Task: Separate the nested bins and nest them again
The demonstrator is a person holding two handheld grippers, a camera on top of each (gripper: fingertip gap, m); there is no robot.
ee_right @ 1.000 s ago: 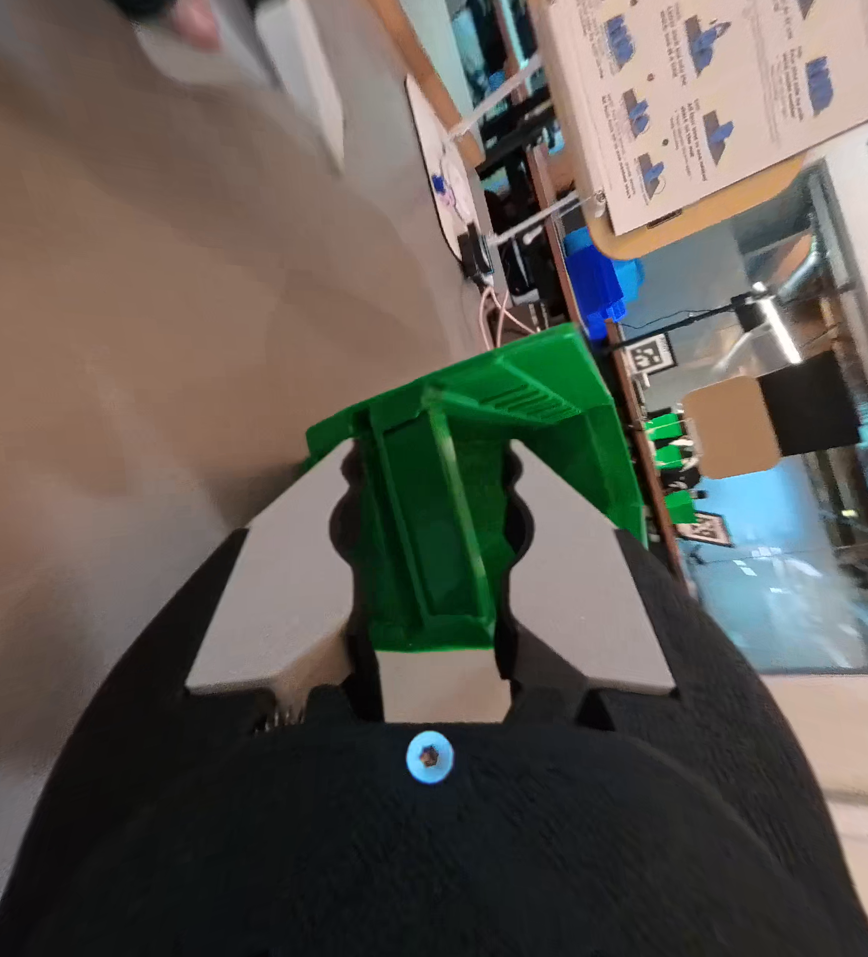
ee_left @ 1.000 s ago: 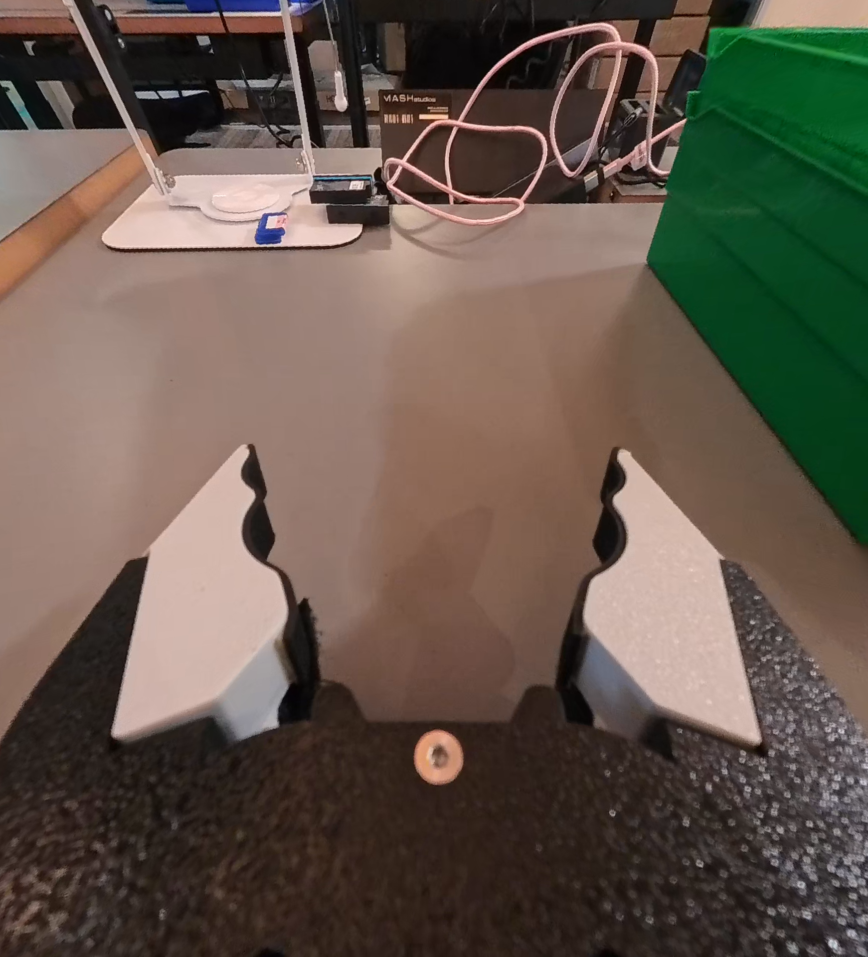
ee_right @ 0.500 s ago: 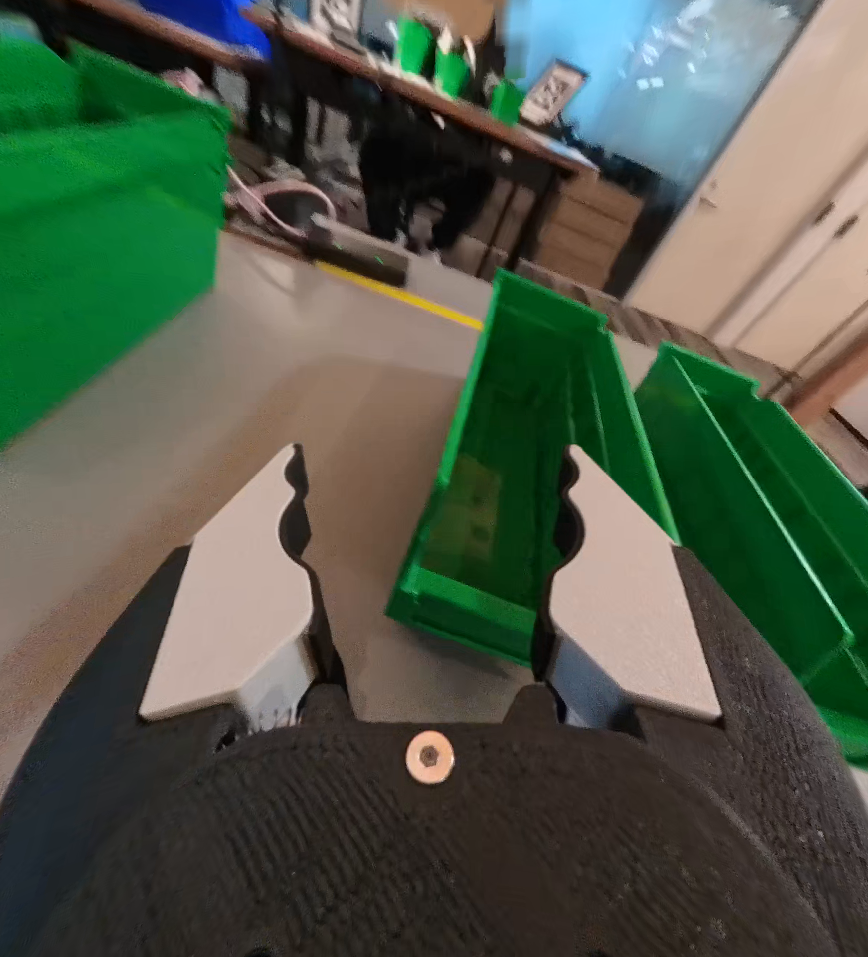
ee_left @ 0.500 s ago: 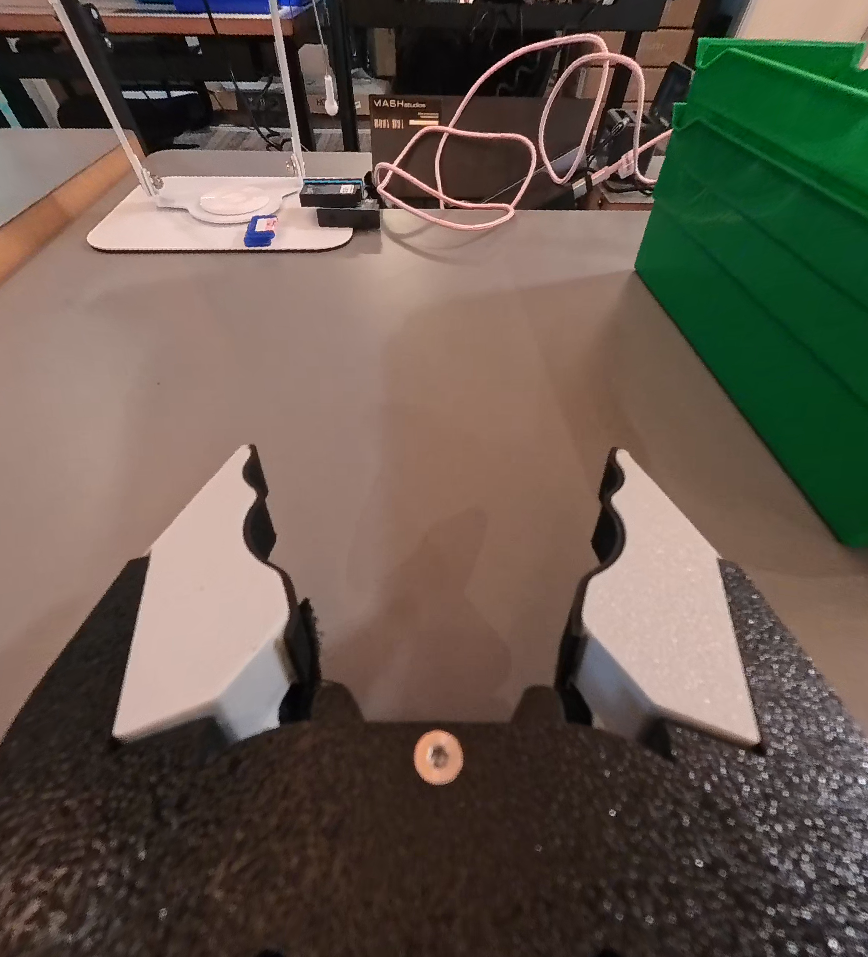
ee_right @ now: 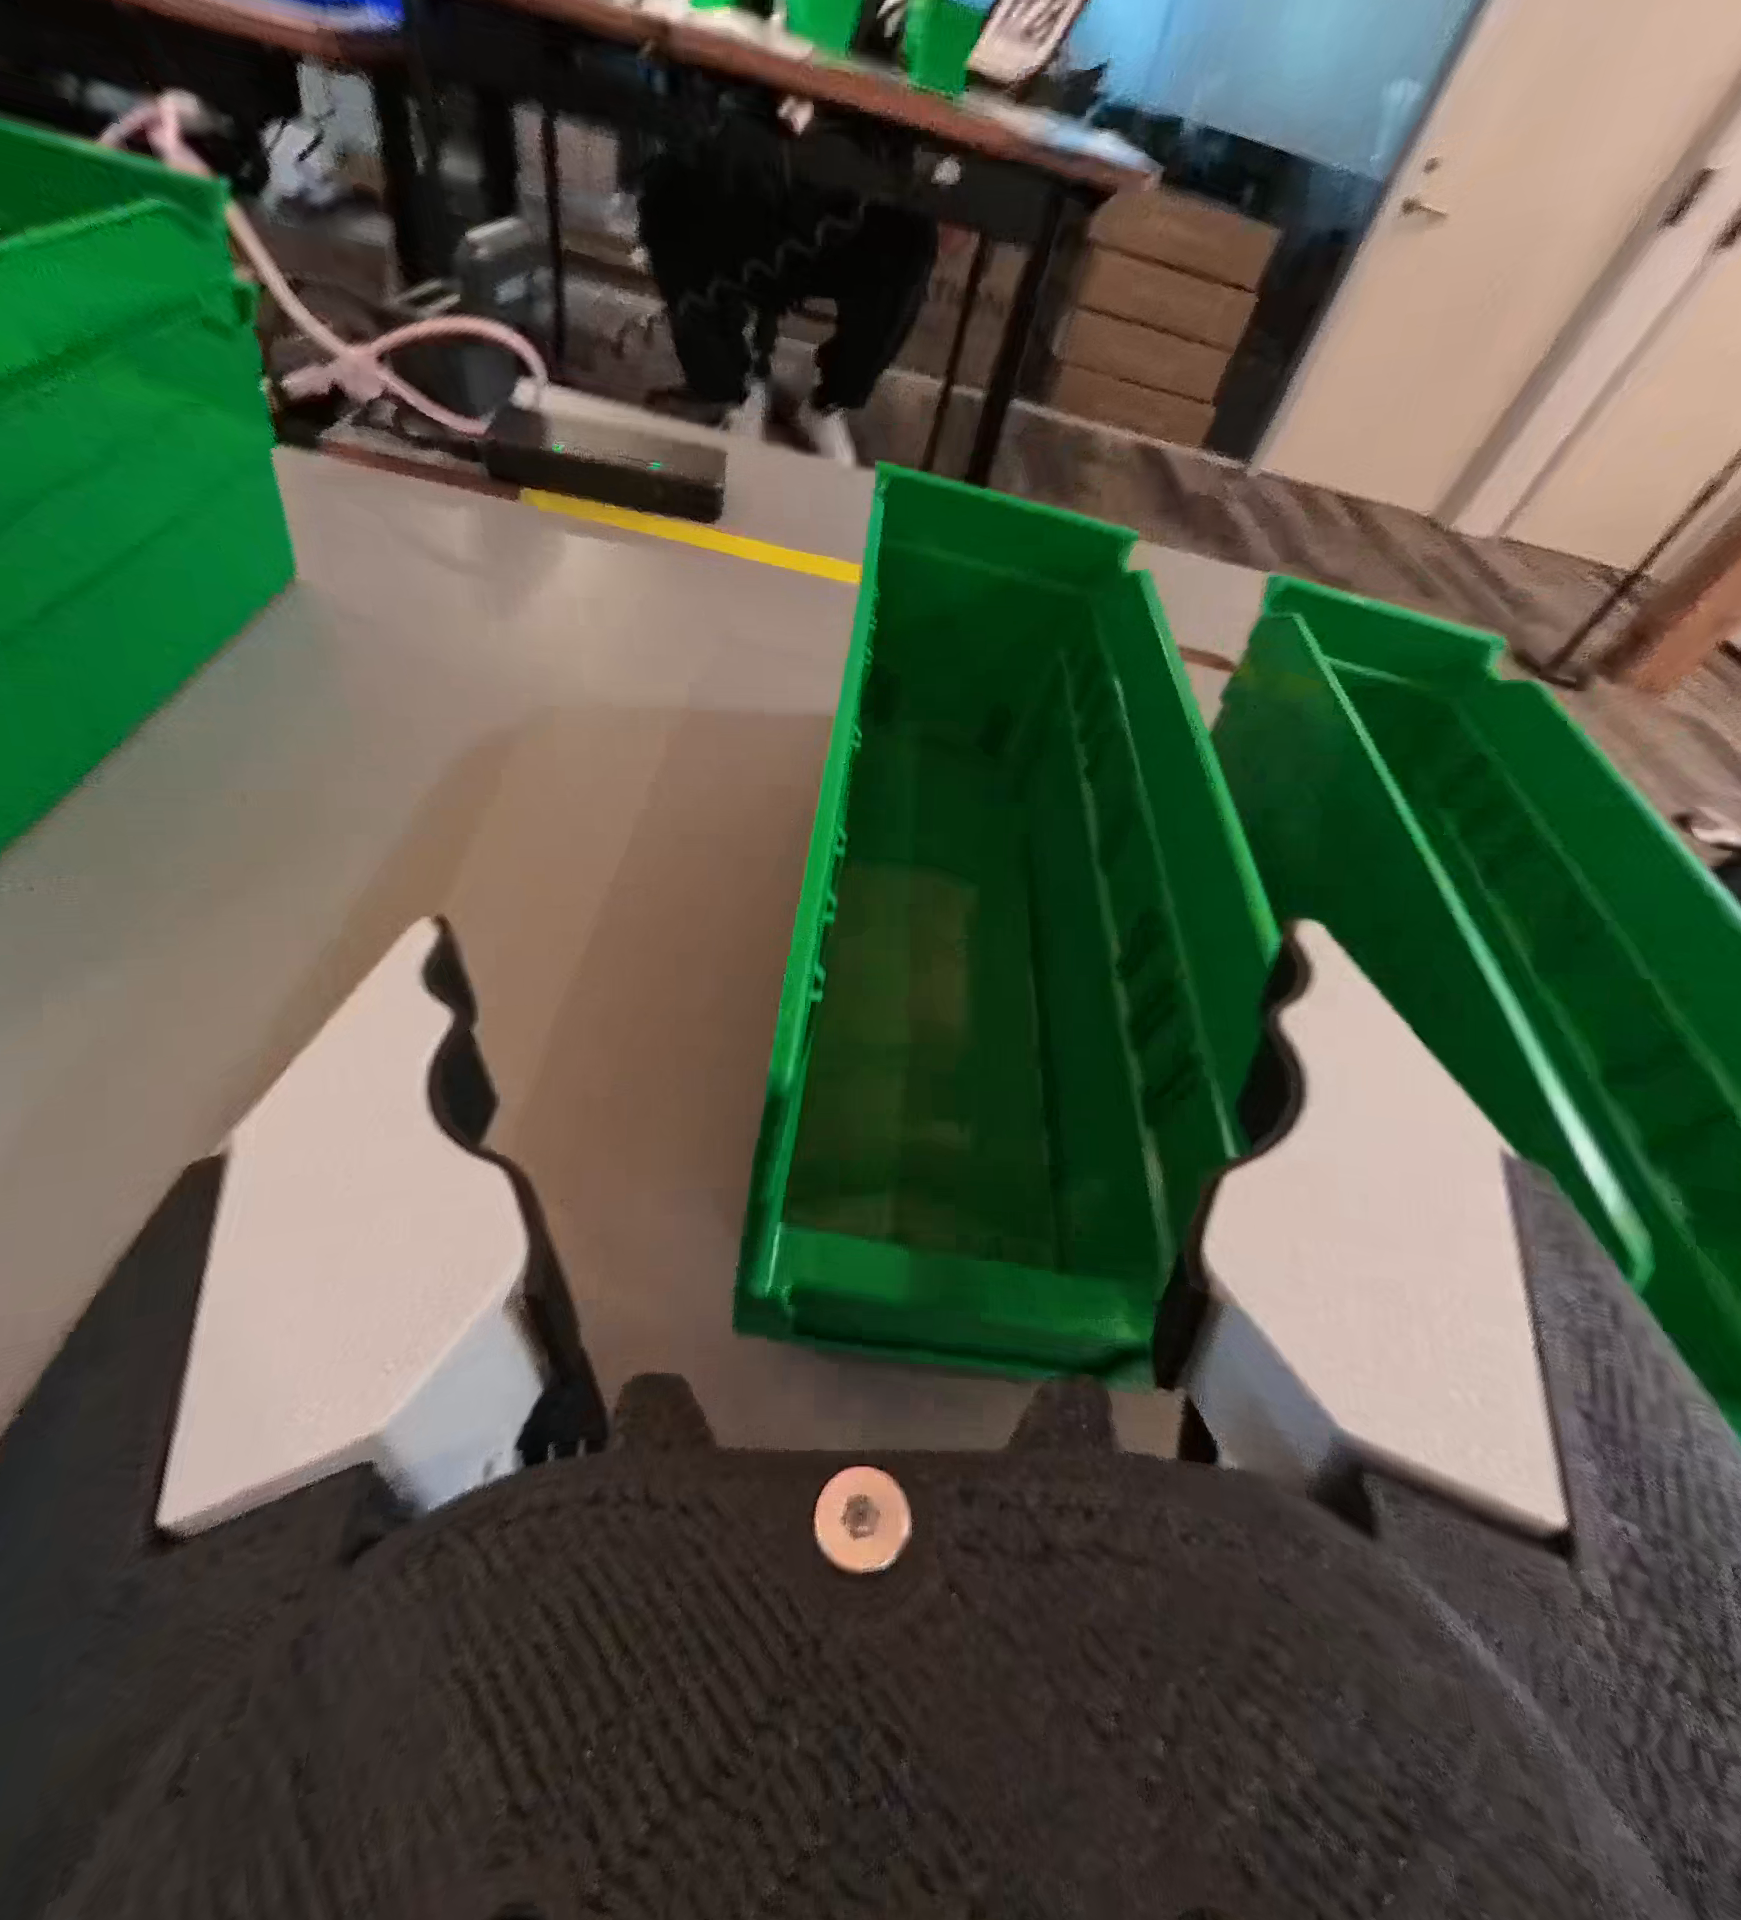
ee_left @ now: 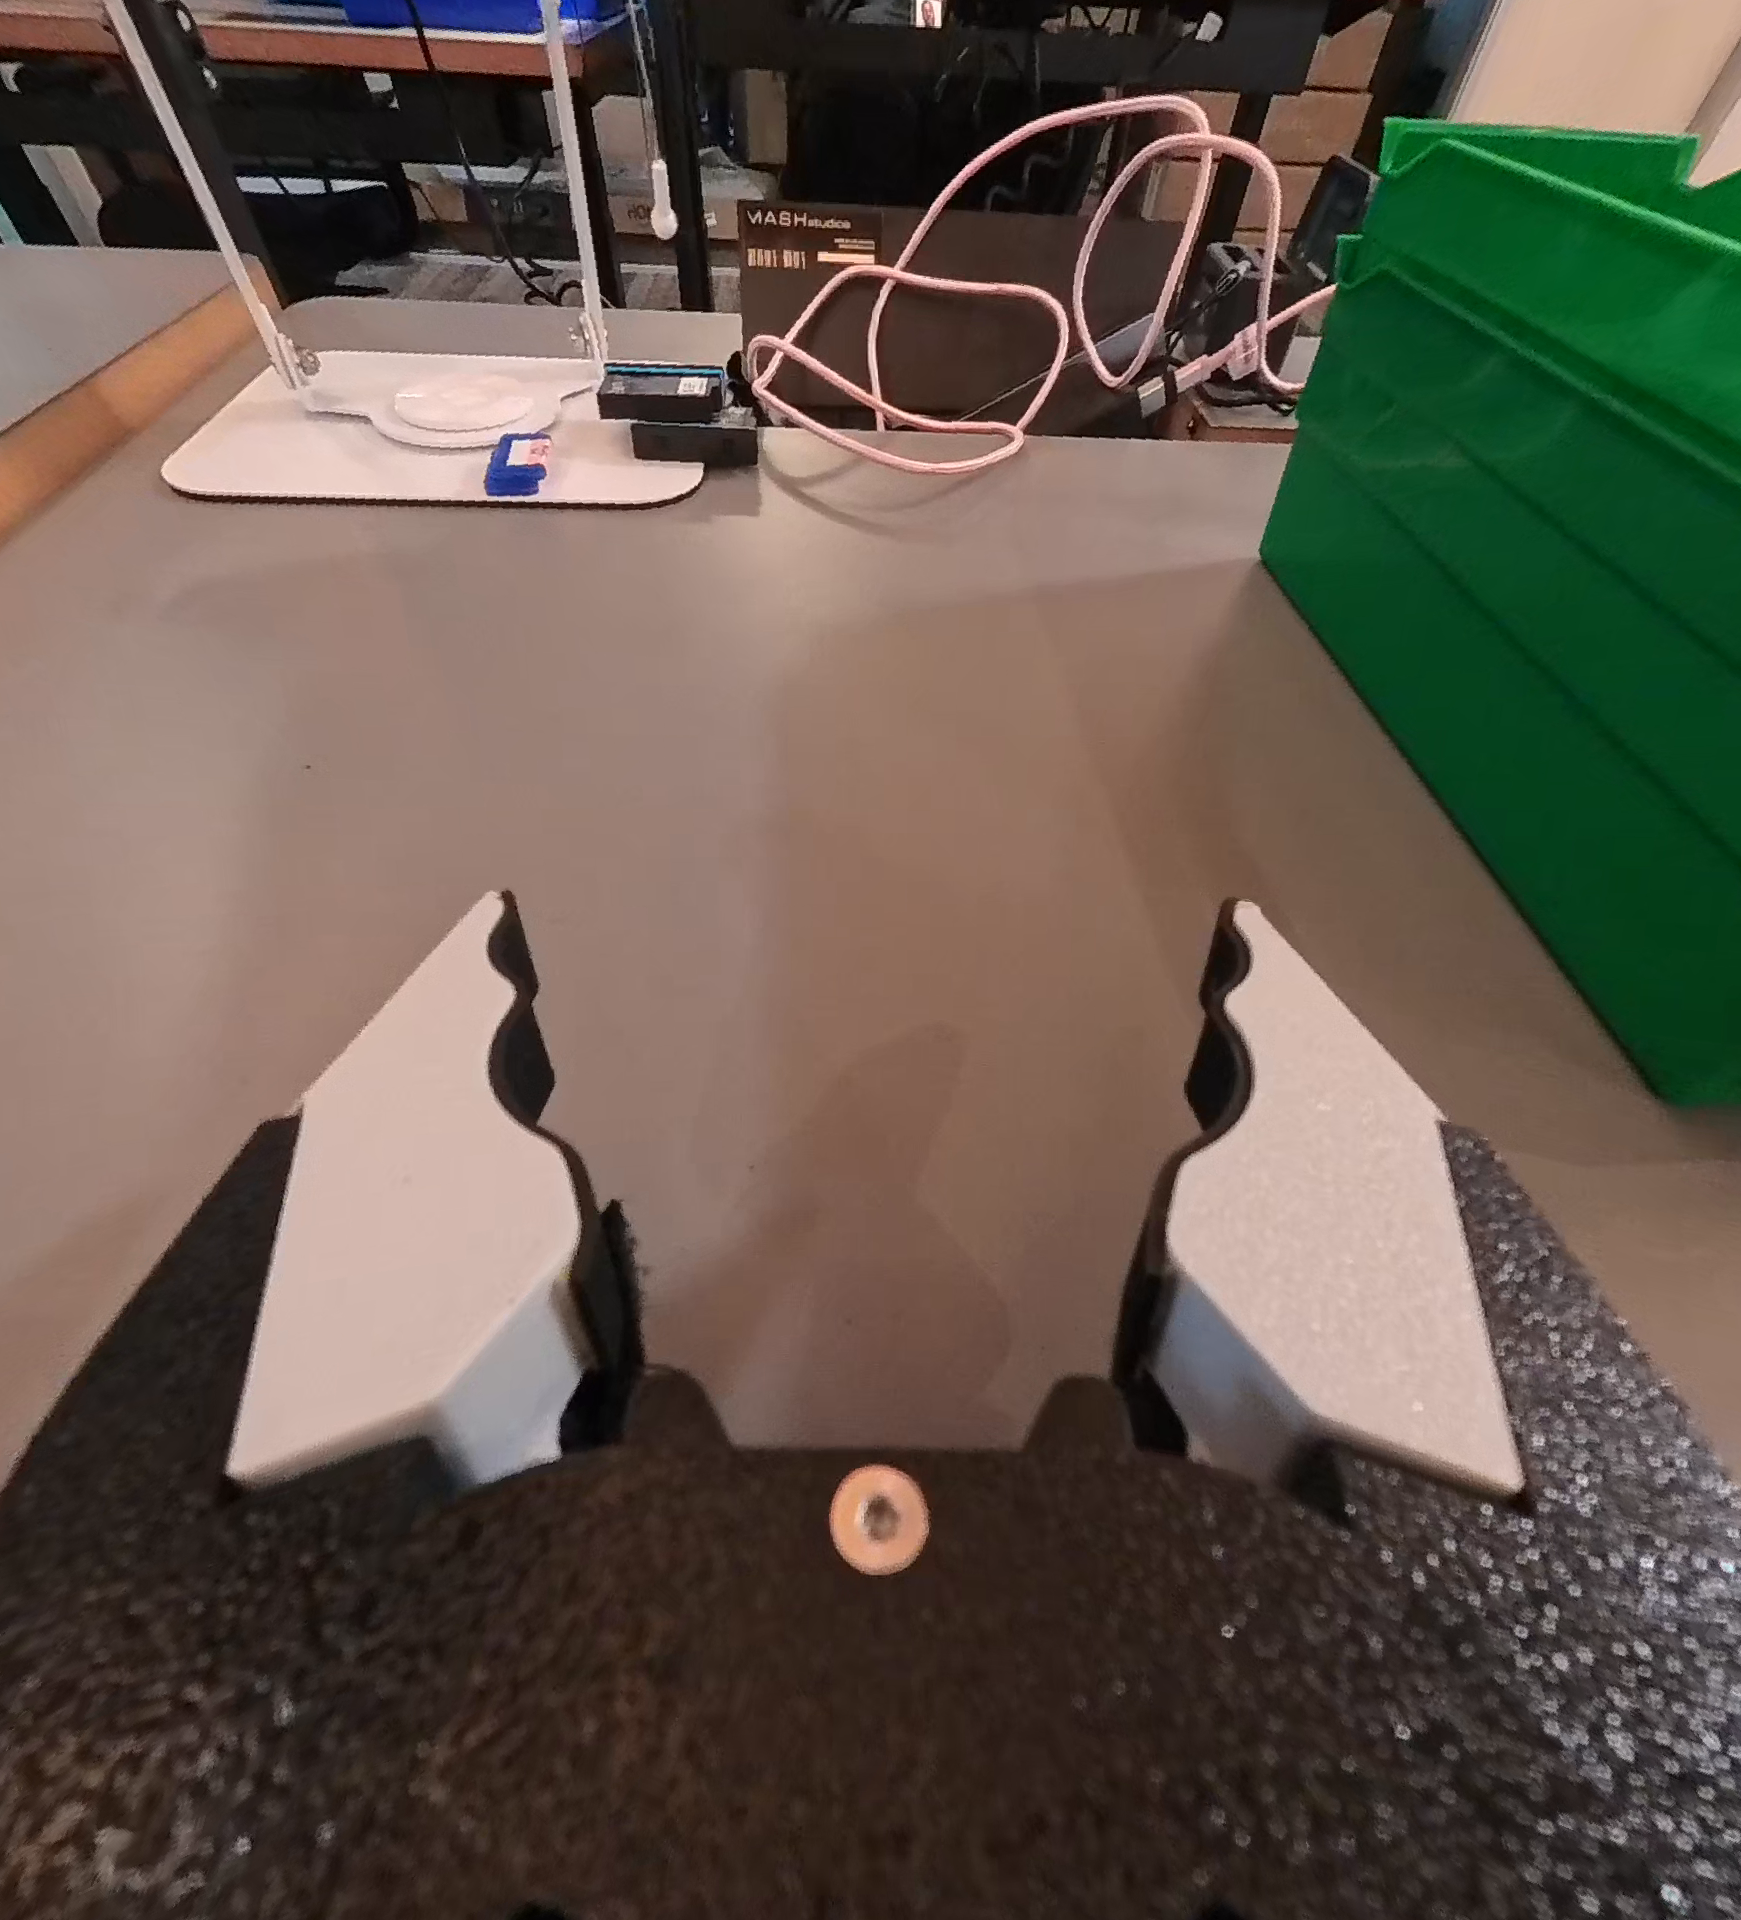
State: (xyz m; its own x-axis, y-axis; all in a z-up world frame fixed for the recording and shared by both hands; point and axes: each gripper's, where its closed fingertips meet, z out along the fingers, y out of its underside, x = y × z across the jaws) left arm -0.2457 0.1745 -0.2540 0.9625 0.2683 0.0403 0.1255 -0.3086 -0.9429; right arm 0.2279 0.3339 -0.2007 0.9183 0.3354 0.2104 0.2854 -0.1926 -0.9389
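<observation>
A stack of nested green bins stands on the grey table at the right of the left wrist view; it also shows at the left of the right wrist view. My left gripper is open and empty over bare table, left of the stack. In the right wrist view two single long green bins lie side by side: one just ahead, another to its right. My right gripper is open and empty, just behind the near end of the first bin.
A white mat with a stand, a small blue item and black boxes lies at the table's far edge, beside a pink cable. A yellow strip marks the far edge. A person in dark clothes sits beyond.
My right gripper let go of a green bin, which now lies on the table beside another single bin, and opened wide. My left gripper drew back slightly from the stack.
</observation>
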